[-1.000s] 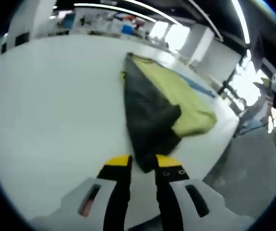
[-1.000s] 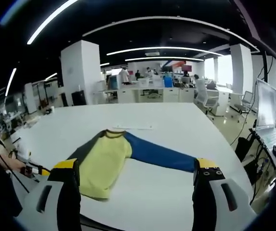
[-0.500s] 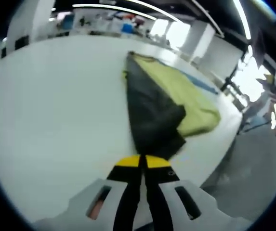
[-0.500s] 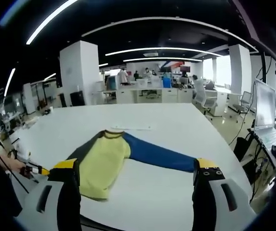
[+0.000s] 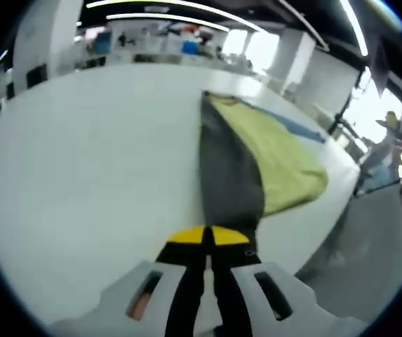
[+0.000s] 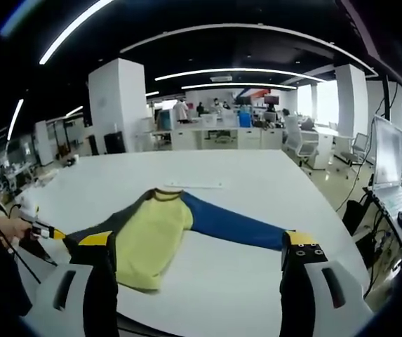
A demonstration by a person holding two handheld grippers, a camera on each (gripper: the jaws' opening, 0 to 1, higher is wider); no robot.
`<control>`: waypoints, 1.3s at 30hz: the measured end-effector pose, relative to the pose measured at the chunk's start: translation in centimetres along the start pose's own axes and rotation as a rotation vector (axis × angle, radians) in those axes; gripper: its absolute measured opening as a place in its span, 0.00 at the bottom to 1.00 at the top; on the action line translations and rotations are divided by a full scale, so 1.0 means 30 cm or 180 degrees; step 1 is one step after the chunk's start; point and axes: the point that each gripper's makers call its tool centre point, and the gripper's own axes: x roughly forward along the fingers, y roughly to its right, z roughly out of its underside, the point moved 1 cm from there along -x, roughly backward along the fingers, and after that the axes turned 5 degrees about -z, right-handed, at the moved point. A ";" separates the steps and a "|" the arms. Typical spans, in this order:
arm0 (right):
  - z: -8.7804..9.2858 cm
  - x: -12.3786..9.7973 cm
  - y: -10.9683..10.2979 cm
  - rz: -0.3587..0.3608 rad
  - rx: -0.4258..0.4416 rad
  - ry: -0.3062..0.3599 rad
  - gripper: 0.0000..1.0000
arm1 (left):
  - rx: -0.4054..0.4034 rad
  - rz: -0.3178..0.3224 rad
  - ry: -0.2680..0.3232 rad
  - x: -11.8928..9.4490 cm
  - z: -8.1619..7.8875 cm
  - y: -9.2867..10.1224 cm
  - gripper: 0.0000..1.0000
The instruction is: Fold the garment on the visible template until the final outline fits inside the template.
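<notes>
Left hand-held gripper (image 5: pixel 208 236): bottom centre, clenched on the dark sleeve (image 5: pixel 230 175) end.
Right hand-held gripper (image 6: pixel 199 246): lower frame, jaws released wide, holding nothing.
Garment (image 6: pixel 155 235): lies mid-frame on the white table (image 6: pixel 257 179), yellow body, blue sleeve (image 6: pixel 232 226) stretched right.
Handling: probably light, limp, drapes; grip cuffs or hem corners.
Template: cannot tell.
</notes>
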 end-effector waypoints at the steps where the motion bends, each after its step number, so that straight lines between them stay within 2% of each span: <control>1: 0.000 0.001 -0.001 -0.0003 -0.0010 -0.0007 0.97 | 0.0015 -0.0006 0.0000 -0.002 -0.005 -0.007 0.00; 8: 0.000 0.002 -0.002 0.0001 -0.0020 -0.0026 0.97 | 0.0062 -0.0125 0.0018 -0.018 -0.051 -0.105 0.00; 12: -0.001 0.001 0.002 0.0022 -0.0021 -0.0029 0.97 | -0.0018 -0.0204 0.0050 -0.027 -0.081 -0.170 0.00; 22: 0.002 0.016 -0.008 0.0051 -0.0010 -0.0052 0.97 | 0.0077 -0.0300 0.0089 -0.024 -0.165 -0.270 0.00; 27: 0.005 0.024 -0.009 0.0069 -0.0016 -0.0082 0.97 | 0.0144 -0.0373 0.0061 -0.029 -0.186 -0.326 0.00; 35: 0.010 0.038 -0.010 0.0090 -0.0020 -0.0124 0.97 | 0.0125 -0.0609 0.0040 -0.048 -0.206 -0.462 0.00; 39: 0.010 0.049 -0.018 0.0082 -0.0037 -0.0150 0.97 | 0.0137 -0.0658 0.0021 -0.039 -0.217 -0.503 0.00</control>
